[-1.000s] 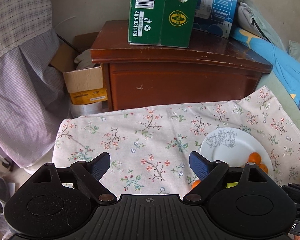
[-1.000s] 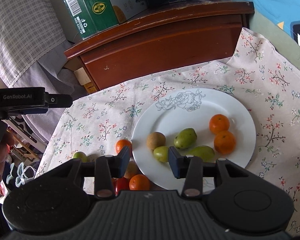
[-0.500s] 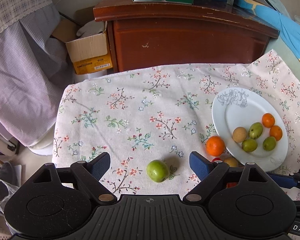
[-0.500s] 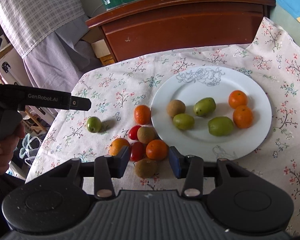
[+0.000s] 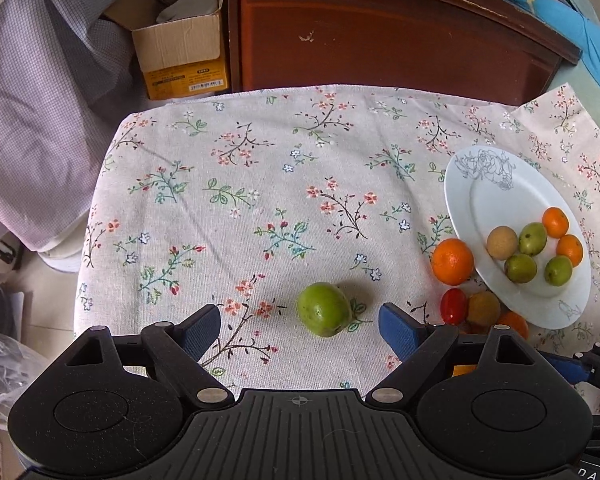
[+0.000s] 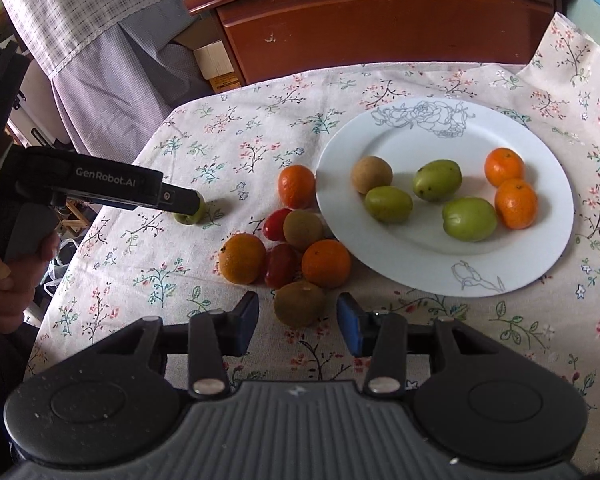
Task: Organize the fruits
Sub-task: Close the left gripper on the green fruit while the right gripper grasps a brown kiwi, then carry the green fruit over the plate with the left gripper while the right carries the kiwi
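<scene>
A white plate (image 6: 540, 152) (image 5: 496, 196) holds several fruits: green ones, two oranges and a brown one. A loose pile of oranges, red tomatoes and brown kiwis (image 6: 300, 228) lies left of the plate. My left gripper (image 5: 300, 328) is open, with a lone green fruit (image 5: 323, 315) between its fingertips on the cloth. From the right wrist view the left gripper (image 6: 180, 200) partly hides that green fruit (image 6: 190, 216). My right gripper (image 6: 298, 322) is open, with a brown kiwi (image 6: 299, 304) just ahead, between its fingertips.
A floral cloth (image 5: 260, 184) covers the table. A dark wooden cabinet (image 5: 380, 40) stands behind it, a cardboard box (image 5: 180, 52) and checked fabric (image 5: 40, 100) to the left. An orange (image 5: 452, 261) lies beside the plate's left rim.
Both grippers have tilted down and moved closer to the table. The green fruit now lies between the left fingers, and the brown kiwi between the right fingers.
</scene>
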`<state>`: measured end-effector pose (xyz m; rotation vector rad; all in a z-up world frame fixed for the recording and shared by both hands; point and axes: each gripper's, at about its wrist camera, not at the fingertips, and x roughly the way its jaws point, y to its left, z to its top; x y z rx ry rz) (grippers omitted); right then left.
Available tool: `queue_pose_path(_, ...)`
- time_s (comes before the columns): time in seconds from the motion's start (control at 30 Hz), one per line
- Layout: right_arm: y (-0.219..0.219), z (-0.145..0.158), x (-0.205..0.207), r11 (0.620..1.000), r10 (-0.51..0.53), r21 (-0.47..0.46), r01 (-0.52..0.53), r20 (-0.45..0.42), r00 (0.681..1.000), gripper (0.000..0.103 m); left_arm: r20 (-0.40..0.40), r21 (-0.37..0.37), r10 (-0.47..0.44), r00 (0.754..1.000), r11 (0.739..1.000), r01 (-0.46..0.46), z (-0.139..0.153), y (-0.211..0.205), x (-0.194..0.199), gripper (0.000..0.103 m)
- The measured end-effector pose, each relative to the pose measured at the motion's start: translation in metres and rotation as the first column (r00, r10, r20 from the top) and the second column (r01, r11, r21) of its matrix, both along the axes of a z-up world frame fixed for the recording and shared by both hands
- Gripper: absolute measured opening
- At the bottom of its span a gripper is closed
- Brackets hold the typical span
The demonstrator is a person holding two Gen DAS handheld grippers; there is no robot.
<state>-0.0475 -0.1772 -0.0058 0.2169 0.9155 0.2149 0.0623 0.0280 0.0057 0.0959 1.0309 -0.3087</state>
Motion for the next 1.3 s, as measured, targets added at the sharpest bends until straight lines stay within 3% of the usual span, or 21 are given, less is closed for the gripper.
queue_pose_path(0.57,0.008,-0.003,0.002,0.998,0.035,-0.059,-0.033,0.025,0.999,0.044,0.046,0.036,-0.041,0.998,0.999,0.039,-0.013,-0.013,-0.003,0.085)
queue_pose_path(0.67,0.01,-0.003,0.002,0.996,0.042,-0.075,-0.039,0.029,0.999,0.043,0.049,0.063,-0.067,0.997,0.996,0.064,-0.017,-0.018,-0.005,0.071)
queue_pose_path(0.77,0.011,-0.002,0.002,0.995,0.046,-0.091,-0.043,0.033,0.998,0.039,0.071,0.072,-0.089,0.993,0.994,0.084,-0.017,-0.022,-0.008,0.065)
queue_pose_path(0.87,0.01,-0.002,0.003,0.994,0.047,-0.096,-0.043,0.035,0.998,0.03,0.079,0.062,-0.101,0.992,0.993,0.096,-0.015,-0.023,-0.009,0.05)
queue_pose_path(0.97,0.01,-0.002,0.003,0.995,0.045,-0.091,-0.042,0.036,0.998,0.029,0.092,0.059,-0.115,0.989,0.992,0.11,-0.014,-0.024,-0.01,0.029)
queue_pose_path(1.3,0.012,0.014,0.0,0.997,0.068,-0.045,-0.065,0.081,0.994,0.029,0.114,0.022,-0.083,0.99,0.996,0.081,-0.004,-0.021,-0.01,0.029)
